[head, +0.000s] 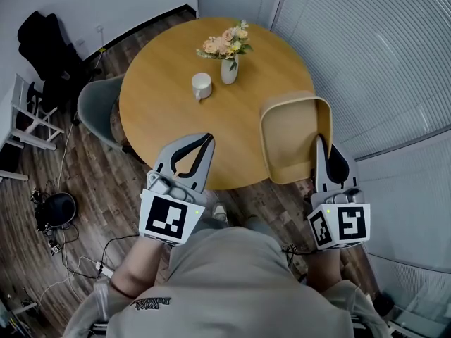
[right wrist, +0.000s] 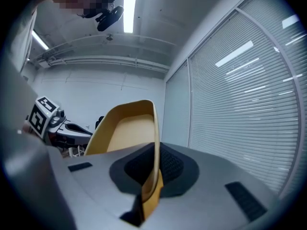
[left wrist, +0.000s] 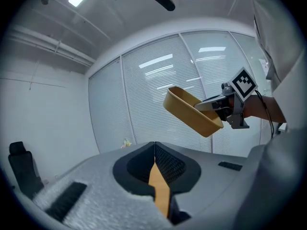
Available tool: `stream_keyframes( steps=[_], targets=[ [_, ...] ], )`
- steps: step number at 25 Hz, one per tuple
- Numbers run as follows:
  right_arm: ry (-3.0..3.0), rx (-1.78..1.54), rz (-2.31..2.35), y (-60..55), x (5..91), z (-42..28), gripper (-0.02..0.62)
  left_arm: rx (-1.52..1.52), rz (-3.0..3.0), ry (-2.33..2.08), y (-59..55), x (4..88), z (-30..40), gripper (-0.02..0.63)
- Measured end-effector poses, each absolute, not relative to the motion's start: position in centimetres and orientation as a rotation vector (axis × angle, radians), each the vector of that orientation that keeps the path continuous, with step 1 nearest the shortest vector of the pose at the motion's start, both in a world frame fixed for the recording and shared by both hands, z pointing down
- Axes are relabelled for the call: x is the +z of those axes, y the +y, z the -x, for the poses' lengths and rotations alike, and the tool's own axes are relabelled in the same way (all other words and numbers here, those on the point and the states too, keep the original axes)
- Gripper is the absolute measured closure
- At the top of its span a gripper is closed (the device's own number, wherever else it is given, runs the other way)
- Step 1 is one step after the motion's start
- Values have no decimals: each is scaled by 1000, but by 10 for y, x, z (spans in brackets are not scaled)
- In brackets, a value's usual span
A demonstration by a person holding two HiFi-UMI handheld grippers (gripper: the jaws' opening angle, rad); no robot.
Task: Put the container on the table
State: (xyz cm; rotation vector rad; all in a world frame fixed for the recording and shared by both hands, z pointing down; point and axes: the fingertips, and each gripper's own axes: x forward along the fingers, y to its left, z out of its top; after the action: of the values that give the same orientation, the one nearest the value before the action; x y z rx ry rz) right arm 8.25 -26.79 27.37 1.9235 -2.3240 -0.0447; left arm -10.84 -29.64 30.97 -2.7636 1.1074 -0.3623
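A yellow plastic container (head: 292, 136) hangs tilted over the near right edge of the round wooden table (head: 162, 111). My right gripper (head: 320, 141) is shut on its near right rim. In the right gripper view the container's wall (right wrist: 129, 128) stands edge-on, pinched between the jaws of that gripper (right wrist: 156, 150). My left gripper (head: 208, 138) hovers over the table's near edge, left of the container, with its tips together and nothing in them. From the left gripper view the container (left wrist: 192, 111) shows held up by the right gripper (left wrist: 225, 107).
A white cup (head: 201, 86) and a vase of flowers (head: 230, 65) stand at the table's far middle. A grey chair (head: 95, 108) is at the table's left. Cables and a black round object (head: 56, 208) lie on the wood floor. Glass walls with blinds (head: 380, 55) close the right.
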Motion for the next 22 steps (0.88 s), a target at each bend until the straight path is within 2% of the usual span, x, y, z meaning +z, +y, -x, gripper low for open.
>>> stream_keyframes(
  steps=[22],
  targets=[
    [-2340,-3,-1836,-293,287,-124,565,-410,2756,1217,-309,316,73,584]
  ],
)
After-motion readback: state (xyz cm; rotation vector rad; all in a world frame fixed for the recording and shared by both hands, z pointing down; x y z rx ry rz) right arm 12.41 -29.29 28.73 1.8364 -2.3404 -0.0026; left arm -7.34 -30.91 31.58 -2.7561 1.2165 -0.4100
